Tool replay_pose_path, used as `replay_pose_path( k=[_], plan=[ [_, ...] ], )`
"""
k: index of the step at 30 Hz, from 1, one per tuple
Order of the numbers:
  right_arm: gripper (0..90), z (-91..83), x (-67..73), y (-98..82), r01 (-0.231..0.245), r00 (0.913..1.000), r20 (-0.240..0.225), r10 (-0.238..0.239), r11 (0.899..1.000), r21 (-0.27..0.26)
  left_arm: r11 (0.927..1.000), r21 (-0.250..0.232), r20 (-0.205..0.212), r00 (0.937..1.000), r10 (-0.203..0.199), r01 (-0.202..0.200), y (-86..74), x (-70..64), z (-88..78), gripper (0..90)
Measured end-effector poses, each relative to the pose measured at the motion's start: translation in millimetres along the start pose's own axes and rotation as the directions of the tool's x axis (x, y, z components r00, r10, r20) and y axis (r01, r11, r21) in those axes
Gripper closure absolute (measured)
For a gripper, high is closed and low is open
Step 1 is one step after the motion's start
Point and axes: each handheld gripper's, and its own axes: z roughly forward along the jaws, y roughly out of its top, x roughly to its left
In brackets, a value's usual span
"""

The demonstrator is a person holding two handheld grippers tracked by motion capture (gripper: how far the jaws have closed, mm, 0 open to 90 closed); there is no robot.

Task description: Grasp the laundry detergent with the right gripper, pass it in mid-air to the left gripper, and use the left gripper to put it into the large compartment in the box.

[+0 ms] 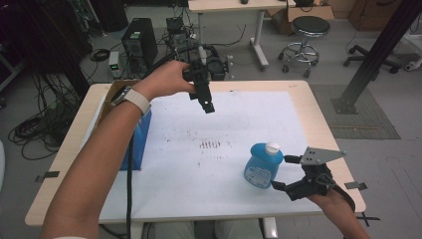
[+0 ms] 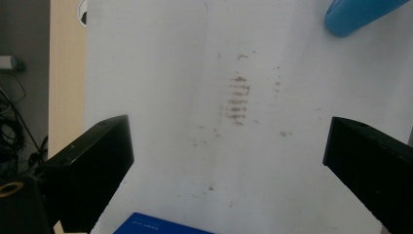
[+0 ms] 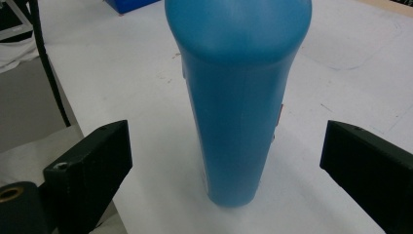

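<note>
- The right hand-held gripper (image 1: 284, 172) has its jaws spread wide, one to each side of the bottle (image 1: 263, 166), and grips nothing; in the right gripper view both jaws stand clear of the bottle (image 3: 238, 102) walls.
- The bottle stands upright on the white sheet (image 1: 224, 149) at the near right of the table (image 1: 318, 119).
- Risk: the bottle is tall with a narrow base. A jaw striking one wall first would likely tip it or push it along the sheet.
- Risk: the smooth plastic may slip if it is clamped off-centre.
- The left hand-held gripper (image 1: 208, 107) hangs above the far middle of the sheet, jaws wide apart and empty.
- Cut off: the right gripper view crops the bottle top, so the white cap (image 1: 272, 147) is out of frame there.
- Hard to tell: fill level, label text, and what the brown marks (image 2: 237, 100) on the sheet are.
- The blue box (image 1: 137, 137) at the left is partly hidden by the forearm.
</note>
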Motion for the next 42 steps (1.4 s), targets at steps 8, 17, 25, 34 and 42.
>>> replay_pose_path(
  k=[8,17,25,34,42],
  plan=[
    [4.7,13.1,-1.4,-2.2,-0.006,0.9999,0.008,0.006,1.000,-0.026,1.0000,0.002,-0.001,1.0000,0.004,-0.004,0.0,-0.2,-0.4,4.8],
    [4.7,26.2,-2.0,-4.0,-0.010,0.9999,0.010,0.011,0.999,-0.042,1.0000,-0.004,-0.004,1.0000,0.001,-0.001,-1.1,-0.5,-1.4,4.8],
    [5.2,34.0,-2.4,-5.1,-0.013,0.9999,0.005,0.013,0.998,-0.060,1.0000,-0.002,-0.006,1.0000,-0.003,0.003,-1.9,-0.5,-2.1,4.8],
    [6.6,40.5,-2.1,-7.3,-0.013,0.9998,0.013,0.014,0.996,-0.083,1.0000,-0.001,-0.006,1.0000,-0.005,0.005,-1.8,-0.2,-1.3,4.8],
    [9.3,44.3,-1.4,-6.8,-0.009,0.9997,0.020,0.011,0.995,-0.099,1.0000,0.002,-0.006,1.0000,0.002,-0.002,-0.9,-0.3,-0.6,4.8]
  ],
)
